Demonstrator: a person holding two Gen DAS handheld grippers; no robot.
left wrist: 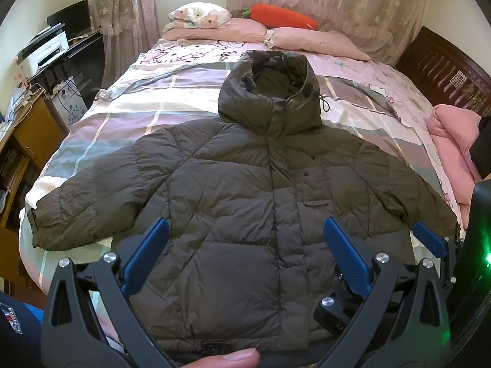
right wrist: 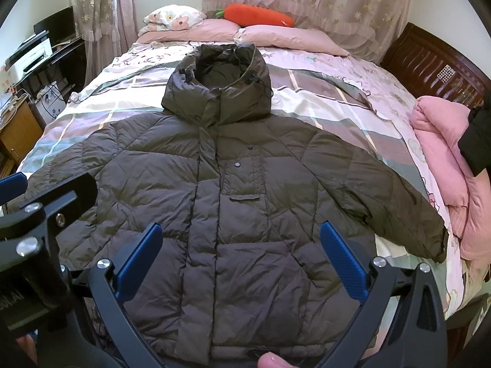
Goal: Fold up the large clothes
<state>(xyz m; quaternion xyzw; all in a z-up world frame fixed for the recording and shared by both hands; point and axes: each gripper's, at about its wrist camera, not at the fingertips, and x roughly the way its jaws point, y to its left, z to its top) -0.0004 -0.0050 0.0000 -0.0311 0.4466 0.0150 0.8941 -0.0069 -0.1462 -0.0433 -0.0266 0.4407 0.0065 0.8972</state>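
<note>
- The jacket (left wrist: 245,190) lies flat on the bed (left wrist: 129,104), front up, sleeves spread, hood far.
- The left tool (left wrist: 245,257) and right tool (right wrist: 241,260) hang above its near hem, fingers apart, holding nothing.

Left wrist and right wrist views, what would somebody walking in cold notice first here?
First, the big olive puffer jacket, laid flat and face up across the bed, sleeves spread and hood toward the pillows. Next, the bright orange carrot plush on the pillows under the window. Nearer, the left gripper and right gripper hang open over the jacket's lower half, holding nothing.
</note>
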